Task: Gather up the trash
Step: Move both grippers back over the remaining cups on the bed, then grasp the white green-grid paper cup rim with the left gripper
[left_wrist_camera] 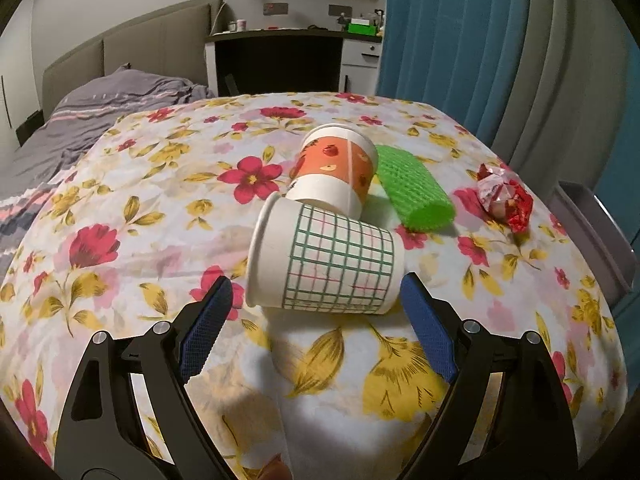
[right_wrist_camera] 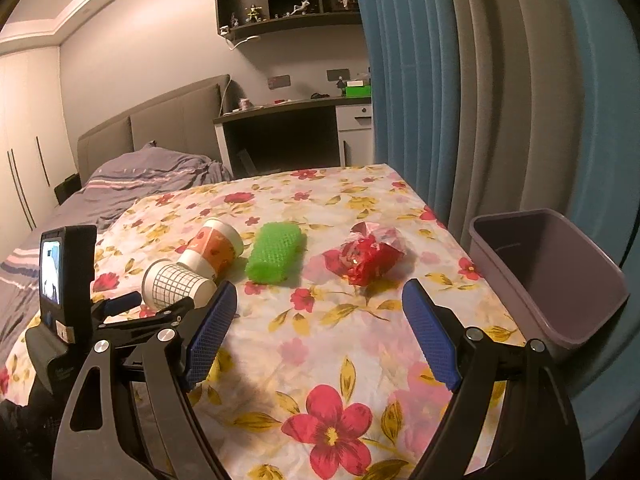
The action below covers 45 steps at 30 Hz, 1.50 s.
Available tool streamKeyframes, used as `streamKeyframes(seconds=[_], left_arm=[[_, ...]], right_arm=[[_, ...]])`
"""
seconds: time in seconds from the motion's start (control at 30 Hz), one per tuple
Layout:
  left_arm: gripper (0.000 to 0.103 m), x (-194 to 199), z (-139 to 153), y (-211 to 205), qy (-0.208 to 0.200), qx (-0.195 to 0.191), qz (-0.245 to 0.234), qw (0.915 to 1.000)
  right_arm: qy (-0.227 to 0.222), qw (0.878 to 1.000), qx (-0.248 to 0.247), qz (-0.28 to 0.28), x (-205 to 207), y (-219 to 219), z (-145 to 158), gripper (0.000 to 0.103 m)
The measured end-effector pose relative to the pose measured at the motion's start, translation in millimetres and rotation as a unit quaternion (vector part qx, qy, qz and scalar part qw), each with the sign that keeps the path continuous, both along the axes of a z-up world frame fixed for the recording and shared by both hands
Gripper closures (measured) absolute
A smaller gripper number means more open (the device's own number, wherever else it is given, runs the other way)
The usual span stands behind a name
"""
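On the floral tablecloth (left_wrist_camera: 140,208) a white paper cup with a green grid (left_wrist_camera: 324,260) lies on its side. My left gripper (left_wrist_camera: 316,292) stands open just in front of it, its blue pads (left_wrist_camera: 206,328) to either side and clear of the cup. An orange paper cup (left_wrist_camera: 336,168) leans behind it. A green foam net (left_wrist_camera: 414,188) and a crumpled red wrapper (left_wrist_camera: 506,198) lie further right. In the right wrist view my right gripper (right_wrist_camera: 316,300) is open and holds nothing, short of the red wrapper (right_wrist_camera: 366,258) and the green net (right_wrist_camera: 274,254).
A grey-purple bin (right_wrist_camera: 548,280) stands off the table's right edge beside blue and grey curtains (right_wrist_camera: 460,100). A bed with a grey duvet (right_wrist_camera: 140,184) lies to the left. A desk (right_wrist_camera: 288,112) stands behind. The left gripper's body and screen (right_wrist_camera: 60,280) show at the left.
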<state>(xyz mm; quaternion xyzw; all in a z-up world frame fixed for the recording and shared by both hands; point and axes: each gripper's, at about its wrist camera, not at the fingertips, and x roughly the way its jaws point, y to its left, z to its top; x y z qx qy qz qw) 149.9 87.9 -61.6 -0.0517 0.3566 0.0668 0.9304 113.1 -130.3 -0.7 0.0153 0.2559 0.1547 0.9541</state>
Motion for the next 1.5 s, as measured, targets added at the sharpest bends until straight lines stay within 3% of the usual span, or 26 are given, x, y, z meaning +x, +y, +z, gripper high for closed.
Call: streamKeyframes(seconds=[0.37, 0.63, 0.73, 0.9, 1.17, 1.5], left_arm=[[0.016, 15, -6, 1, 0.014, -0.007, -0.006, 0.9999], [0.019, 13, -8, 16, 0.002, -0.065, -0.005, 0.9979], [0.031, 12, -8, 20, 0.000, -0.076, -0.008, 0.9970], [0.064, 9, -8, 19, -0.003, -0.092, -0.032, 0.9952], [0.099, 2, -6, 18, -0.014, -0.105, -0.067, 0.9922], [0.101, -20, 8, 12, -0.046, -0.086, -0.086, 0.9916]], right_arm=[[0.008, 1.000, -0.004, 0.012, 7, 13, -4, 0.021], [0.012, 1.000, -0.008, 0.015, 12, 18, -6, 0.021], [0.015, 1.000, -0.009, 0.014, 13, 18, -7, 0.021], [0.017, 1.000, -0.011, 0.014, 15, 19, -8, 0.021], [0.017, 1.000, -0.012, 0.016, 14, 19, -8, 0.021], [0.019, 0.999, -0.014, 0.024, 14, 29, -6, 0.021]])
